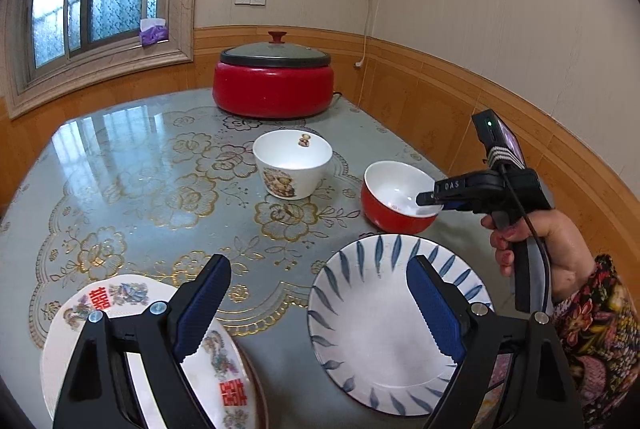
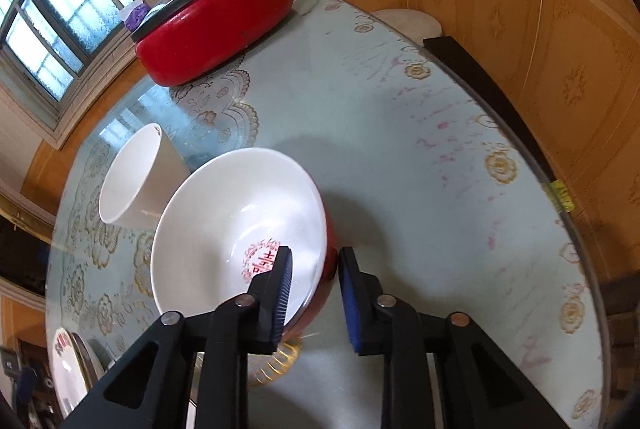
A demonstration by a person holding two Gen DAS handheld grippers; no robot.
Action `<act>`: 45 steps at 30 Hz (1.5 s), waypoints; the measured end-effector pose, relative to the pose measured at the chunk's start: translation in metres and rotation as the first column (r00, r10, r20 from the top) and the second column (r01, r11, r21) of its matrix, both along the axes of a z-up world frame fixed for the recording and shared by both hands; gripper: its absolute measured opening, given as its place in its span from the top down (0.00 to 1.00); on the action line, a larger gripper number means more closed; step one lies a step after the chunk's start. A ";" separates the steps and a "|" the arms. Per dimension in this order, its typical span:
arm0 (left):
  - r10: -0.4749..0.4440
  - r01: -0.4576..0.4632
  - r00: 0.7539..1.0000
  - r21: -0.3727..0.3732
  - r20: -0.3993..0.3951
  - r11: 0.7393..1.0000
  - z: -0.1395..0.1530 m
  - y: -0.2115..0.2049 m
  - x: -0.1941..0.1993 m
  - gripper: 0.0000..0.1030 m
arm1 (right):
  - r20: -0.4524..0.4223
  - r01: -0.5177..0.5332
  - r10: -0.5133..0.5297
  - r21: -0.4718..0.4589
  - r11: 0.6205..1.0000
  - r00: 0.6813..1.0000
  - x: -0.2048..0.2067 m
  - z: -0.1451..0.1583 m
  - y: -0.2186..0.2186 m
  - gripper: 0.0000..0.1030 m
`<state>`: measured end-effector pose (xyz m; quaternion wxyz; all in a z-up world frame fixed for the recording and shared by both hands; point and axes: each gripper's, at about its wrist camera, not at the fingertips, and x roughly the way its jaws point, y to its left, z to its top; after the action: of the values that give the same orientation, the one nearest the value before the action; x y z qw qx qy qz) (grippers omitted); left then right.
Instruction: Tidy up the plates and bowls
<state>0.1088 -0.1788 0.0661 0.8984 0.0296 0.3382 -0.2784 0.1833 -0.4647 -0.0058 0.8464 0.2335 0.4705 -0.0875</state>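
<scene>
A red bowl with a white inside [image 1: 394, 199] sits on the table's right side; it also shows in the right wrist view [image 2: 240, 225]. My right gripper [image 2: 315, 261] is open, its jaws straddling the bowl's near rim, one finger inside and one outside. It shows from the side in the left wrist view [image 1: 426, 197]. A white bear-print bowl [image 1: 292, 165] stands left of it. My left gripper [image 1: 318, 289] is open and empty above the table, between a red-character plate [image 1: 132, 309] at the near left and a blue-leaf plate [image 1: 376, 325] at the near right.
A red electric pot with a grey lid [image 1: 273, 83] stands at the table's far end, its cord running to the wall. The glass-topped table [image 1: 132, 169] has a floral cloth. The table's right edge [image 2: 560, 197] lies close to the wooden wall panel.
</scene>
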 end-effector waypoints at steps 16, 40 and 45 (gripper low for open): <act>-0.098 0.109 0.992 0.135 -0.084 0.985 0.006 -0.113 0.044 0.25 | 0.037 0.051 -0.050 -0.009 0.999 0.998 -0.064 0.000 -0.020 0.80; -0.137 0.274 0.862 0.222 -0.488 0.936 -0.093 -0.232 0.113 0.63 | 0.009 0.024 -0.025 0.087 0.996 1.000 -0.079 -0.021 -0.036 0.78; -0.179 0.322 0.860 0.236 -0.478 0.917 -0.092 -0.250 0.100 0.84 | 0.041 0.044 -0.047 0.083 0.996 0.998 -0.083 -0.023 -0.038 0.82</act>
<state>0.2088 -0.4285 -0.0262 0.7362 0.1488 0.5677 -0.3371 0.0999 -0.5030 -0.0288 0.8439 0.2804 0.4499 -0.0823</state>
